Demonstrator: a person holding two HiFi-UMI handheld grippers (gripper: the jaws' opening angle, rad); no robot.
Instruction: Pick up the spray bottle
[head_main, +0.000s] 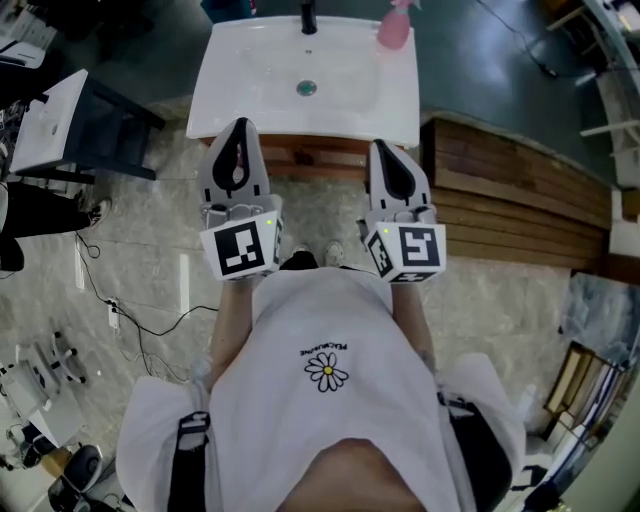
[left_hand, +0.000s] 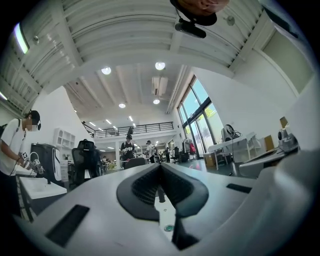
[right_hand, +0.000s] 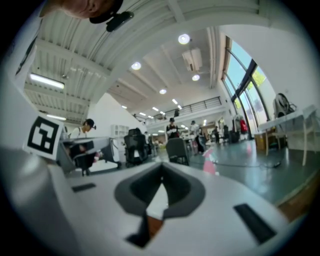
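Currently both tools are empty and nothing is gripped. The left gripper (head_main: 238, 128) has its jaws closed tip to tip, as its own view (left_hand: 160, 166) shows, with only open room beyond them. The right gripper (head_main: 386, 150) reads the same in its view (right_hand: 161, 168): jaws together, nothing between them. In the head view both are held out side by side in front of the person's white shirt (head_main: 320, 400), pointing at the white sink (head_main: 240, 80), with their tips at or just short of its near edge and neither one visibly touching it. The pink spray bottle (head_main: 393, 28) stands on the sink's far right corner, just right of the black faucet (head_main: 308, 18) and beyond the drain (head_main: 306, 88). It is well apart from both tools and roughly in line ahead of the right one. The right gripper view also catches it as a blurred pink shape (right_hand: 209, 163), right of and beyond the jaw tips. A wooden platform (head_main: 510, 210) sits right of the sink on the marbled floor (head_main: 150, 240).
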